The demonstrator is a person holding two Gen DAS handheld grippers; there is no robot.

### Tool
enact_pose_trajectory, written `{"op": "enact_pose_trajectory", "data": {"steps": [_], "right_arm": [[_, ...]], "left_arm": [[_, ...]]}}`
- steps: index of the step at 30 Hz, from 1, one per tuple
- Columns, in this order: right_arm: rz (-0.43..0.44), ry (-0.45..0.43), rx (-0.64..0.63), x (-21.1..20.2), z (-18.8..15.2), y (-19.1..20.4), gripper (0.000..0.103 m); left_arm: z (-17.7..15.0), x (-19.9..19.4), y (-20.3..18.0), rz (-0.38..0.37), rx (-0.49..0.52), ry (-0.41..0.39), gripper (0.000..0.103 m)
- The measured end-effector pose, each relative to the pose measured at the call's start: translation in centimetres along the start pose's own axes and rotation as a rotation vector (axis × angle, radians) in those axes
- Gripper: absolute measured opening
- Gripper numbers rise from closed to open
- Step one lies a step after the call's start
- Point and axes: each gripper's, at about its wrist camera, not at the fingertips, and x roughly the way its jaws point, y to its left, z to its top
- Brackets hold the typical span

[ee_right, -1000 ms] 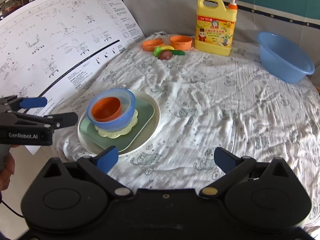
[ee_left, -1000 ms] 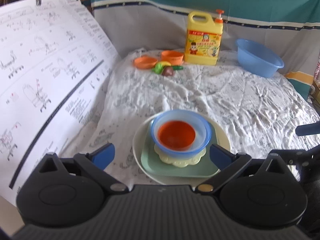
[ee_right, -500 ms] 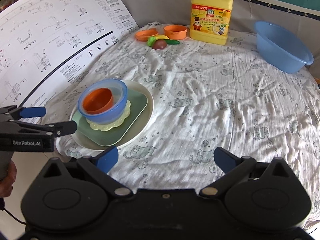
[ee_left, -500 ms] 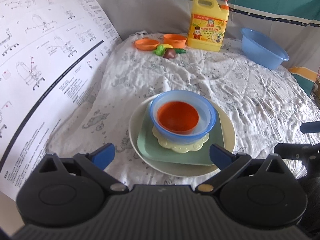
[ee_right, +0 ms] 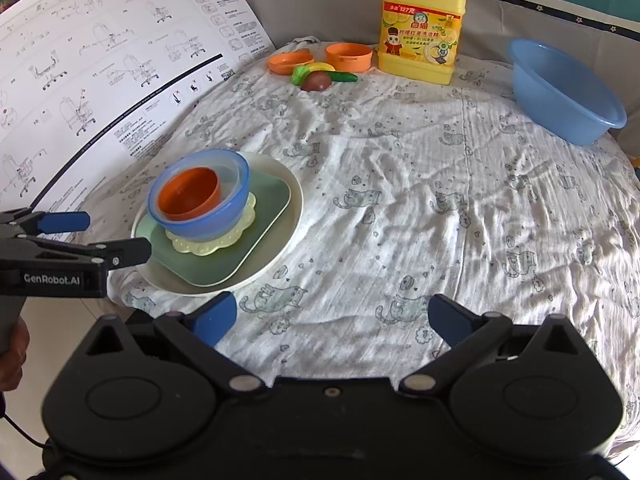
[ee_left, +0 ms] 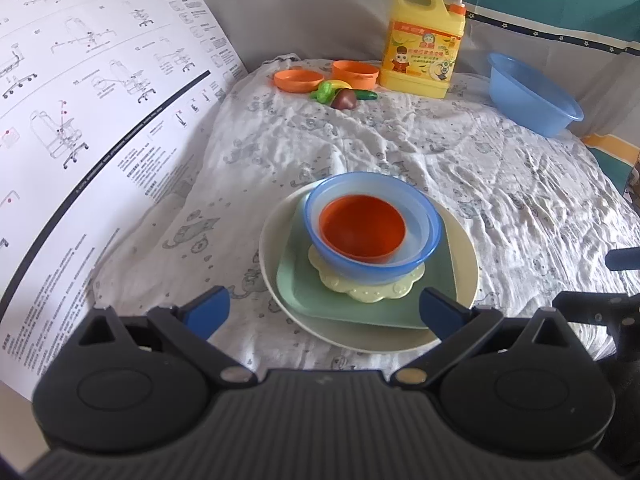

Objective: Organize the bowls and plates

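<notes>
A stack stands at the table's near left: an orange bowl (ee_left: pixel 362 232) inside a blue bowl (ee_left: pixel 416 264), on a pale yellow scalloped plate (ee_left: pixel 372 290), a green square plate (ee_left: pixel 296 284) and a cream round plate (ee_left: pixel 272 236). The stack also shows in the right wrist view, with the orange bowl (ee_right: pixel 188 200) on top. My left gripper (ee_left: pixel 324 310) is open and empty just in front of the stack; it also shows in the right wrist view (ee_right: pixel 108 236). My right gripper (ee_right: pixel 332 318) is open and empty over the cloth, right of the stack.
At the back stand a yellow detergent jug (ee_right: pixel 420 28), two small orange dishes (ee_right: pixel 348 56), toy vegetables (ee_right: pixel 316 76) and a blue basin (ee_right: pixel 560 92). A large printed sheet (ee_left: pixel 80 120) stands along the left edge. A patterned white cloth (ee_right: pixel 440 200) covers the table.
Both grippers have shifted slightly forward and tilted down, so the stack sits higher in both views. Nothing was taken hold of; the dishes have not moved.
</notes>
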Motion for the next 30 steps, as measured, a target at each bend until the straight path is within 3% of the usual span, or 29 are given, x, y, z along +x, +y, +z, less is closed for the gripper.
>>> {"op": "enact_pose_trajectory", "data": {"steps": [24,30], "right_arm": [[0.000,0.018,-0.018,0.29,-0.11,-0.01,0.103],[0.001,0.022,-0.021,0.43,-0.06,-0.04,0.103]], "left_arm": [[0.08,0.22,-0.08,0.019,0.009,-0.001,0.103],[0.08,0.31,0.18,-0.005,0.001,0.006,0.103]]}}
